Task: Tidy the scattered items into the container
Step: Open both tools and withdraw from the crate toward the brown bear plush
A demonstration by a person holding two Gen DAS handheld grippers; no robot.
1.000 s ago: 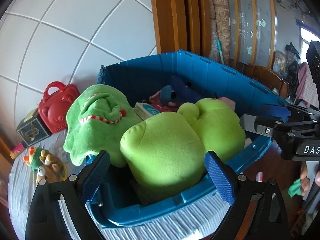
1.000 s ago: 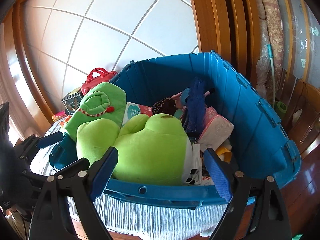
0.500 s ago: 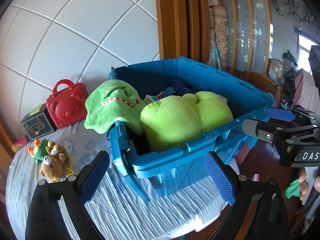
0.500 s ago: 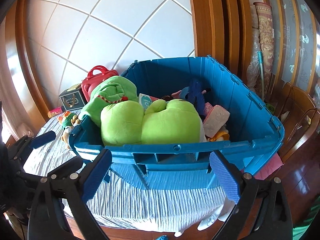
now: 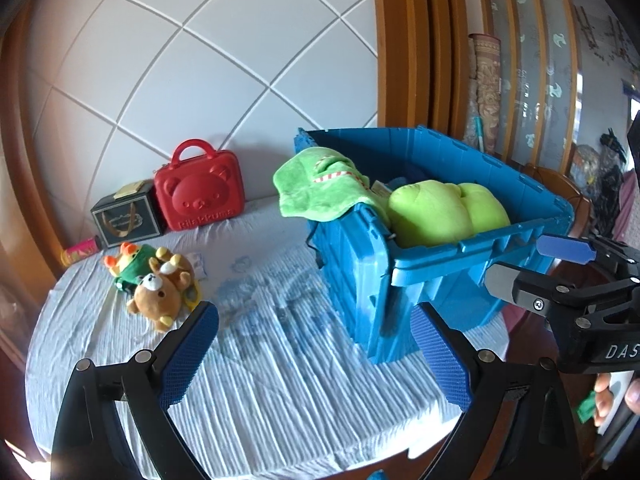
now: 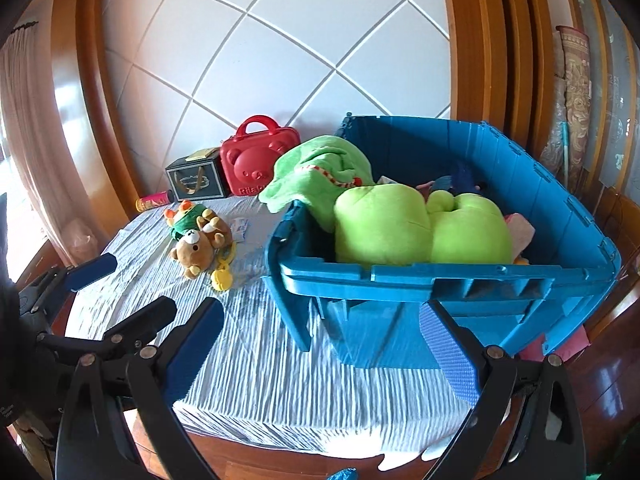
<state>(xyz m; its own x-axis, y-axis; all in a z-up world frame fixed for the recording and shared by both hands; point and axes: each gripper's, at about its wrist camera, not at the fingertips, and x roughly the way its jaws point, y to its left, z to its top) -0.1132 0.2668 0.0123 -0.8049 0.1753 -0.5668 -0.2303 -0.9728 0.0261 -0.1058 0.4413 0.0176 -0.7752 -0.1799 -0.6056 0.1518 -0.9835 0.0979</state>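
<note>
Two grippers hung above the near edge of the table, each with its jaws spread wide and nothing between them. The left gripper [image 5: 314, 350] faced the striped cloth [image 5: 260, 360] that covered the table, with the blue crate [image 5: 440, 264] ahead and to its right. The right gripper [image 6: 320, 344] faced the near wall of the same crate [image 6: 460, 280]; its right finger [image 6: 452, 352] showed in front of that wall, though contact could not be judged.

The crate stood on the right part of the table. A large green plush [image 5: 444, 208] filled most of it and rose above the rim. A darker green plush part [image 5: 320, 188] draped over the crate's left corner and hung outside. Smaller items, among them something pink [image 6: 520, 228] and something dark blue [image 6: 460, 180], lay behind the plush along the far wall.

Several items lay on the cloth left of the crate. A brown bear [image 5: 158, 296] lay on its back, touching a green and orange plush [image 5: 132, 266] just behind it. A yellow toy [image 6: 222, 276] lay against the bear's near side. A red bear-faced case [image 5: 200, 192] stood upright against the tiled wall [image 5: 200, 60], with a dark box [image 5: 126, 218] just beside it on the left. A small pink cylinder [image 5: 80, 250] lay on its side left of the box.
</note>
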